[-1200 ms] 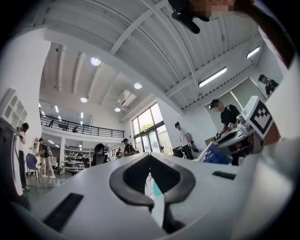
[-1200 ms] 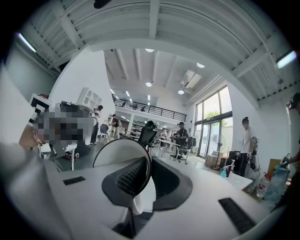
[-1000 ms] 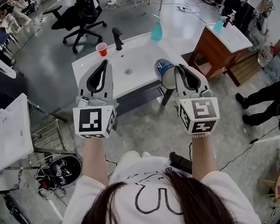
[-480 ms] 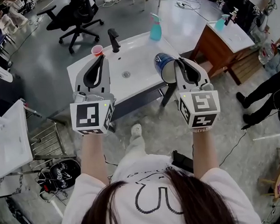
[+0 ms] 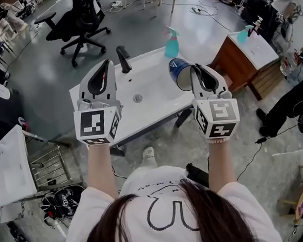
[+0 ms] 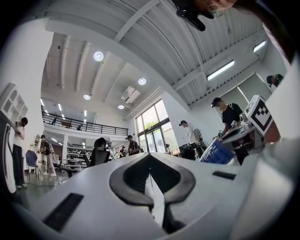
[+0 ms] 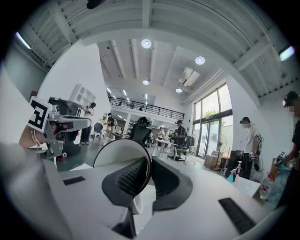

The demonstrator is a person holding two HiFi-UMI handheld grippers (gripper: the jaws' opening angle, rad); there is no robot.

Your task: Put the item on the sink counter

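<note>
Cup (image 5: 179, 72), blue, is carried on its side in the air by the right gripper (image 5: 195, 71), whose jaws are clamped on the cup's wall at the rim. Compared with 1 second earlier, the sink counter (image 5: 155, 103) is brought closer. Both grippers are now seen above its white top, and the cup hangs over its right end, clear of the surface. The left gripper (image 5: 105, 64), jaws together and empty, is held beside the faucet (image 5: 122, 58). The carry is judged nearly complete. 2 steps remain: lowering and release.
</note>
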